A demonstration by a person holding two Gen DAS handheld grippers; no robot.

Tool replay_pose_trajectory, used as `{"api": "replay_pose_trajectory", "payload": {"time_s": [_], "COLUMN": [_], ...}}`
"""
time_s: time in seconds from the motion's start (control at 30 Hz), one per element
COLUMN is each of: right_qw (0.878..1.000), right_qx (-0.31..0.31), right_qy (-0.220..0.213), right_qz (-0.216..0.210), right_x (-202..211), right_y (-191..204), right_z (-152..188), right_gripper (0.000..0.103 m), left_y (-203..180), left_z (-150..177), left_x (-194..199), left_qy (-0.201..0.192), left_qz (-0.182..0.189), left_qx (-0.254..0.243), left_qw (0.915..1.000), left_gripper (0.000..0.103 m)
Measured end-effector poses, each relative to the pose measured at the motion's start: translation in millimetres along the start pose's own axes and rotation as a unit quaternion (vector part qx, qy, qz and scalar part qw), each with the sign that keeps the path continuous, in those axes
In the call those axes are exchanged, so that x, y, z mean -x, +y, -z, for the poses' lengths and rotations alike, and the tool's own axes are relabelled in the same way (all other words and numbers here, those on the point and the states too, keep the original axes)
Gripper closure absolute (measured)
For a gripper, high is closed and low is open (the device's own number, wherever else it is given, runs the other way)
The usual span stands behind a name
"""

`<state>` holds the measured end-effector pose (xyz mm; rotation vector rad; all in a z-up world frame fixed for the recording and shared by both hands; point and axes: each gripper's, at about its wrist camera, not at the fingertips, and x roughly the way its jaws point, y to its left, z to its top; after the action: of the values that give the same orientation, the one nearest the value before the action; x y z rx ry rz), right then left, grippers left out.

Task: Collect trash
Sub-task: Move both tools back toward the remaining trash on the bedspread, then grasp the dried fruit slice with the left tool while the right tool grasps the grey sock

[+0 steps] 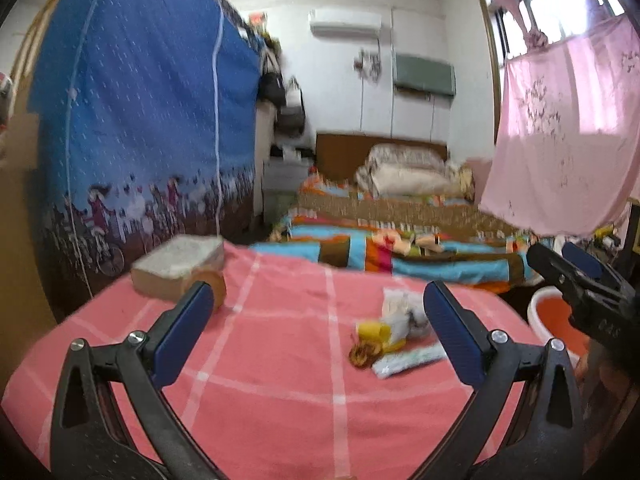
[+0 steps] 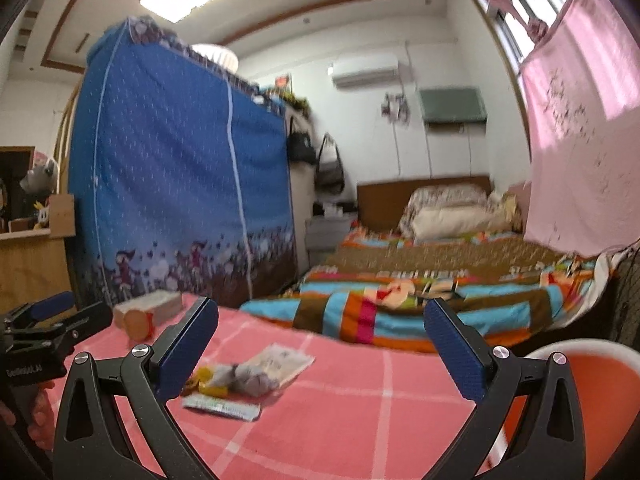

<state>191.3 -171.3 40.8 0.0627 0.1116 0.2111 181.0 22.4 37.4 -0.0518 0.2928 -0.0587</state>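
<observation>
A pink cloth with a white grid of lines (image 1: pixel 280 380) fills the lower middle of both views. On it lie a yellow crumpled wrapper (image 1: pixel 374 332), a pale green-and-white flat packet (image 1: pixel 408 360) and a grey-white crumpled plastic bag (image 2: pixel 252 378). At left hangs a blue fabric wardrobe cover with white dots (image 1: pixel 148 100), its lower edge showing cartoon figures. At lower right, an orange basin with a white rim (image 2: pixel 600 380). Both grippers' pads (image 2: pixel 188 348) are dark blue on black frames.

Trash (image 1: pixel 394 336): small heap on the pink checked desk (image 1: pixel 280 380).
Pieces: yellow wrapper (image 1: pixel 374 331), crumpled grey tissue (image 2: pixel 254 378), flat pale packet (image 2: pixel 222 405), white paper (image 2: pixel 280 360).
Bin (image 2: pixel 600 376): orange inside, white rim, beside the desk.
</observation>
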Motion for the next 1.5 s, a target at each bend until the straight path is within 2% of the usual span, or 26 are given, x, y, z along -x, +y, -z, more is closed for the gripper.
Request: {"api": "replay_pose_trajectory", "payload": {"time_s": [0.1,0.23,0.33,0.4,0.57,0.7,0.9,1.0,1.07,1.3,1.5], "right_qw": [0.999,0.994,0.988,0.983,0.974,0.965,0.954,0.949,0.948,0.948,0.950], "right_qx": [-0.003,-0.011,-0.016,-0.013,0.004,0.013,-0.001,-0.011,-0.012,-0.002,-0.002], "right_qy": [0.042,0.102,0.149,0.174,0.212,0.244,0.276,0.287,0.291,0.289,0.281], "right_qz": [-0.004,-0.022,-0.046,-0.058,-0.081,-0.098,-0.119,-0.127,-0.132,-0.132,-0.134], "right_x": [-15,-37,-55,-62,-74,-86,-101,-105,-107,-105,-101], "right_y": [0,2,5,9,21,29,31,31,32,37,37], "right_z": [4,10,14,18,24,30,35,38,39,38,37], "right_gripper": [0.000,0.001,0.017,0.023,0.043,0.053,0.060,0.068,0.077,0.080,0.081], "left_y": [2,6,6,6,3,-1,-6,-6,-7,-5,-3], "left_z": [3,7,11,14,19,21,23,22,22,22,21], "left_x": [-15,-32,-45,-53,-66,-71,-79,-82,-84,-84,-83], "left_qy": [0.042,0.089,0.128,0.152,0.194,0.213,0.236,0.239,0.241,0.246,0.241], "left_qz": [0.014,0.037,0.056,0.070,0.098,0.117,0.129,0.132,0.131,0.134,0.135], "left_qx": [0.009,0.019,0.025,0.030,0.038,0.035,0.032,0.036,0.033,0.032,0.038], "left_qw": [0.9990,0.9951,0.9899,0.9854,0.9753,0.9694,0.9628,0.9613,0.9609,0.9594,0.9604], "left_gripper": [0.000,0.007,0.019,0.027,0.041,0.050,0.052,0.053,0.054,0.072,0.073]}}
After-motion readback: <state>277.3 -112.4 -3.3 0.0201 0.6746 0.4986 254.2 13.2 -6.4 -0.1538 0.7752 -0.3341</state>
